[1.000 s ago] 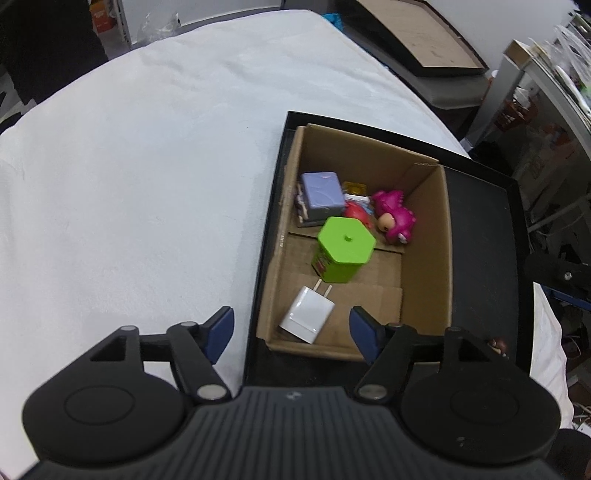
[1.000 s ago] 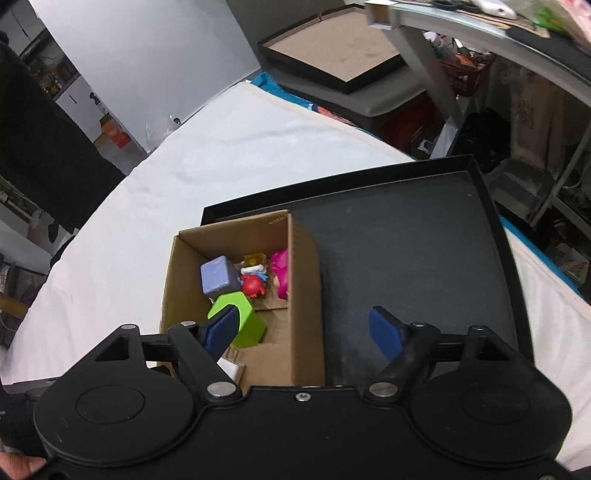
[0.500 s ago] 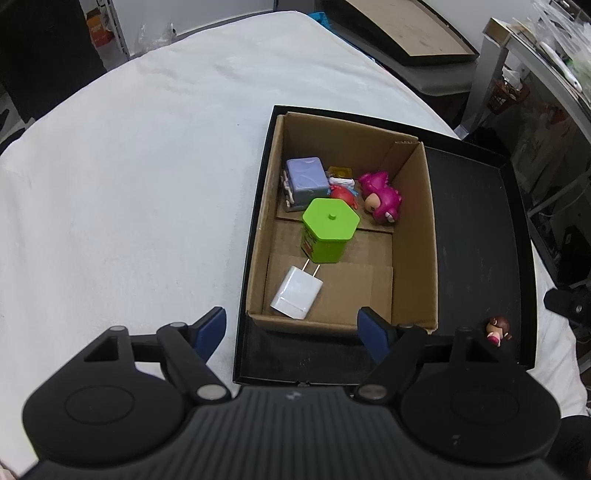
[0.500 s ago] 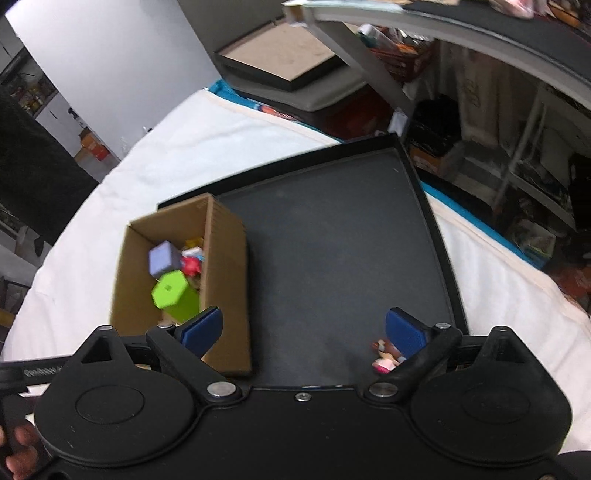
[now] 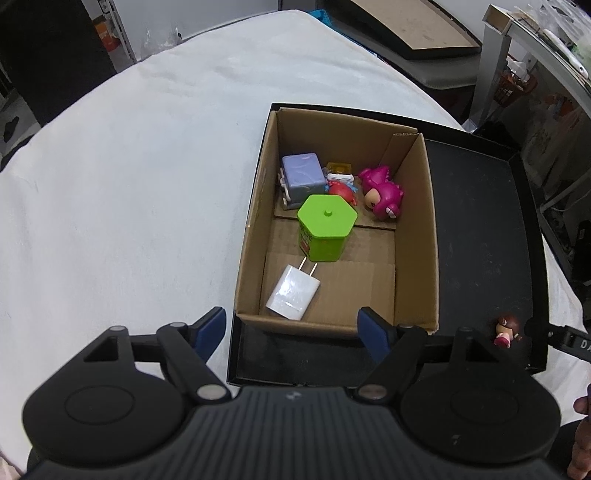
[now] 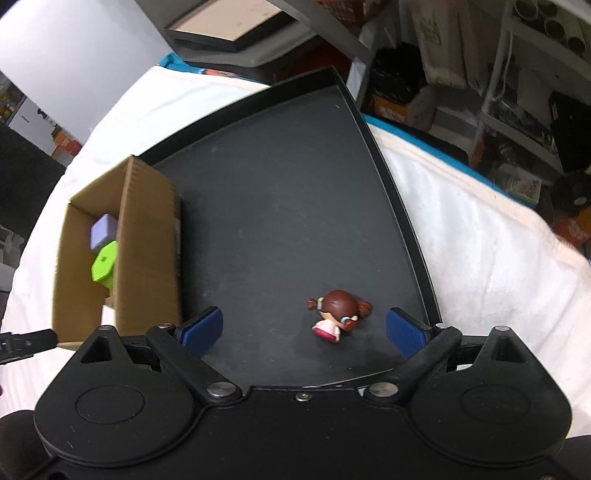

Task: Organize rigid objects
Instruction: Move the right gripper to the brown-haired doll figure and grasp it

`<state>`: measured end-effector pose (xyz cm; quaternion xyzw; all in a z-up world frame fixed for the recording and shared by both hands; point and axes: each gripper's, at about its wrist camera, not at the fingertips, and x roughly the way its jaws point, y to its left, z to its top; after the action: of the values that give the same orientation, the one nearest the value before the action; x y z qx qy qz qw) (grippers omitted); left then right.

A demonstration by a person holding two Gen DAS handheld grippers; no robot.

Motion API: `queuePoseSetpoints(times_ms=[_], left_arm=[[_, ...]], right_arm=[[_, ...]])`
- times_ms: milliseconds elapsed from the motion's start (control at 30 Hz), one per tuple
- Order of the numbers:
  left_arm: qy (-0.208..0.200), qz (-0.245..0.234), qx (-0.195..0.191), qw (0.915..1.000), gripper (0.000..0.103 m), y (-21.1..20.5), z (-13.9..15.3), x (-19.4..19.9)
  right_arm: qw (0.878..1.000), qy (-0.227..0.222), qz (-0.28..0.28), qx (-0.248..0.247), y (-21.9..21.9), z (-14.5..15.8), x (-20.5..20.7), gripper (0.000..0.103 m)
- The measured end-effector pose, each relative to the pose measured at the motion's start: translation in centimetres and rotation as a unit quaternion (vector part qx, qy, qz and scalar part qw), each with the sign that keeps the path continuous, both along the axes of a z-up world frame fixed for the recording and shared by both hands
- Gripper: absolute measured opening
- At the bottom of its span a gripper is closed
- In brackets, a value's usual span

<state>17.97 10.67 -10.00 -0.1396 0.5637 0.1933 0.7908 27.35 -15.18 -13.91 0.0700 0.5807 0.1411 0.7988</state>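
Note:
A cardboard box (image 5: 432, 229) stands in the left part of a black tray (image 5: 480, 229). Inside it are a green hexagonal container (image 5: 327, 218), a white charger (image 5: 293, 291), a purple cube (image 5: 303, 175), a pink figure (image 5: 380, 195) and small toys. My left gripper (image 5: 291, 323) hangs open over the box's near wall, holding nothing. A small brown-haired doll (image 6: 338, 314) lies on the tray (image 6: 277, 203) near its front right corner. My right gripper (image 6: 304, 326) is open just above the doll, which lies between the fingers, untouched by the pads. The right wrist view shows the box (image 6: 144, 236) at left.
The tray rests on a white cloth (image 5: 129, 184) over a round-edged table. A framed board (image 6: 225, 26) and cluttered shelves (image 6: 517, 92) stand beyond the table's far right edge. A person's hand (image 5: 580, 443) shows at the lower right.
My right gripper has swung right and down, from over the box to over the doll, and its jaws have widened. My left gripper has drawn back a little from the box and opened slightly.

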Motion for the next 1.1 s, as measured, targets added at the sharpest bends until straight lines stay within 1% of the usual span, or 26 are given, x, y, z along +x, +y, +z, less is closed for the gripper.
queuePoseSetpoints(times_ms=[433,600,733,900,967,1000,1033,1067,1100], left_arm=[[0.024,0.006,0.019,0.9995,0.077,-0.6,-1.0,1.6],[0.029,0.008,0.020,0.9993,0.077,-0.7,-1.2,2.0],[0.031,0.010,0.025,0.9992,0.077,-0.7,-1.2,2.2],[0.028,0.013,0.027,0.9992,0.077,-0.4,-1.0,2.1],[0.027,0.014,0.027,0.9992,0.077,-0.2,-0.9,2.0],[0.026,0.016,0.026,0.9992,0.077,-0.1,-0.9,1.9],[0.025,0.017,0.025,0.9992,0.077,0.0,-0.9,1.9],[0.025,0.019,0.024,0.9992,0.077,0.1,-0.9,1.8],[0.024,0.020,0.023,0.9993,0.077,0.2,-0.9,1.7]], right_arm=[[0.999,0.017,0.013,-0.025,0.2,-4.3,1.3,0.094],[0.999,0.025,0.014,-0.033,0.6,-5.4,1.5,0.090],[0.999,0.025,0.021,-0.040,1.4,-6.0,2.0,0.090],[0.998,0.029,0.026,-0.042,2.0,-6.5,2.4,0.076],[0.998,0.020,0.032,-0.051,2.4,-6.5,2.5,0.072],[0.998,0.017,0.035,-0.055,2.5,-6.4,2.6,0.066],[0.998,0.015,0.035,-0.056,2.5,-6.3,2.7,0.063],[0.998,0.015,0.035,-0.058,2.5,-6.2,2.9,0.054],[0.997,0.016,0.036,-0.059,2.5,-6.1,3.0,0.041]])
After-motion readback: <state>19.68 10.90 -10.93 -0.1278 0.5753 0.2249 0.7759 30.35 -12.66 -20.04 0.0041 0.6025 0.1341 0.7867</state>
